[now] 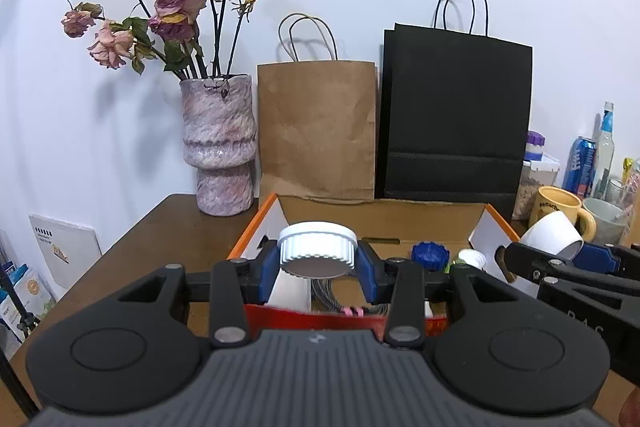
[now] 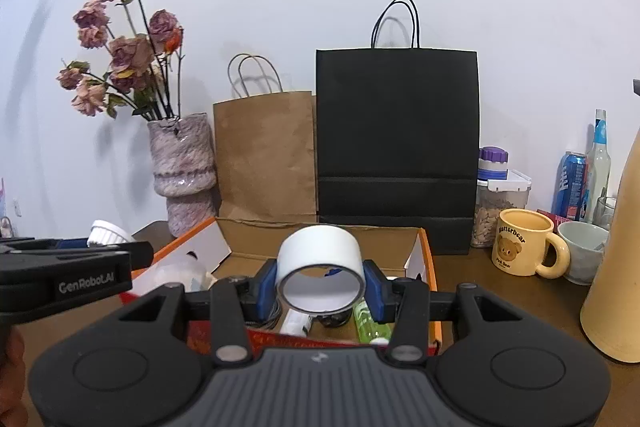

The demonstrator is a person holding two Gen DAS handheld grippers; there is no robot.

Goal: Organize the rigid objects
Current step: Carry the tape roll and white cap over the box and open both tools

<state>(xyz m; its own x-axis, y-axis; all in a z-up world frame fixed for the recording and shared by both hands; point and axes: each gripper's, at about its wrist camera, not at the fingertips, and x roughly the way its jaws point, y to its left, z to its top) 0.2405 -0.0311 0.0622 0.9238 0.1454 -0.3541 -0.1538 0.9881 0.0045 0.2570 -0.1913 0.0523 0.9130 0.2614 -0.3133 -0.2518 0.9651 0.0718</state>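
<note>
Behind the open cardboard box stands a yellow mug reading "Butterbear". Above the box, the left gripper, marked "GenRobot.AI", clamps a white ribbed lid, and the right gripper clamps a white tape roll. The box's contents are mostly hidden.

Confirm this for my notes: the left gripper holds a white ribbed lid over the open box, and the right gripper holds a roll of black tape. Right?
Not quite. The roll of tape in the right gripper is white, not black, as the right wrist view shows. The left gripper does hold the white ribbed lid over the open box.
</note>
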